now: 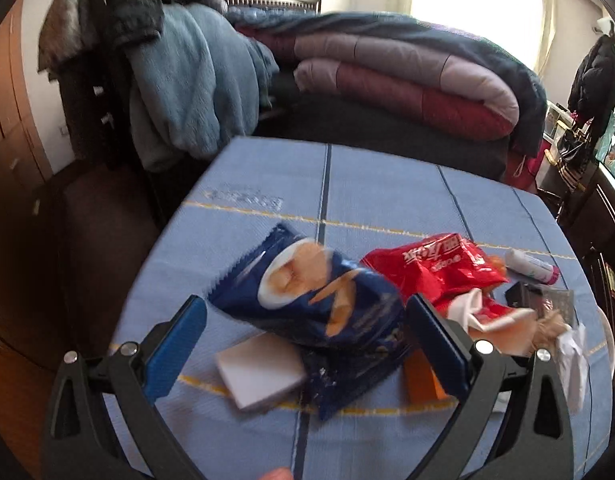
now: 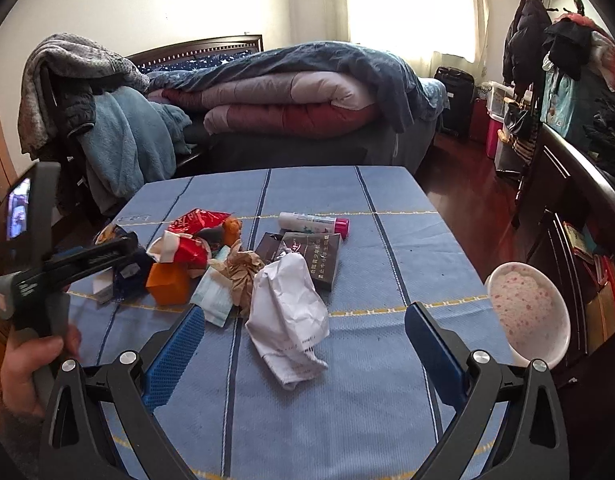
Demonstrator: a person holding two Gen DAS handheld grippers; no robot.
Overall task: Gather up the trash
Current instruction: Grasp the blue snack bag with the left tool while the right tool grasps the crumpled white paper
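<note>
Trash lies on a blue tablecloth (image 2: pixel 387 380). My left gripper (image 1: pixel 305 320) is open around a dark blue chip bag (image 1: pixel 319 300), which lies between its blue pads, untouched. A red snack bag (image 1: pixel 439 268) lies just beyond it, an orange box (image 1: pixel 419 380) and a white pad (image 1: pixel 259 372) beside it. My right gripper (image 2: pixel 305 328) is open, with a crumpled white paper (image 2: pixel 287 312) between its fingers. Brown crumpled paper (image 2: pixel 241 276), the orange box (image 2: pixel 169 284) and the red bag (image 2: pixel 191 236) lie to its left. The left gripper (image 2: pixel 125 252) shows there too.
A dark box (image 2: pixel 307 256) and a white tube with a pink cap (image 2: pixel 313 222) lie mid-table. A white bowl (image 2: pixel 527 312) sits at the table's right edge. A bed with folded quilts (image 2: pixel 287 100) stands behind the table, a chair draped with clothes (image 2: pixel 87 120) at left.
</note>
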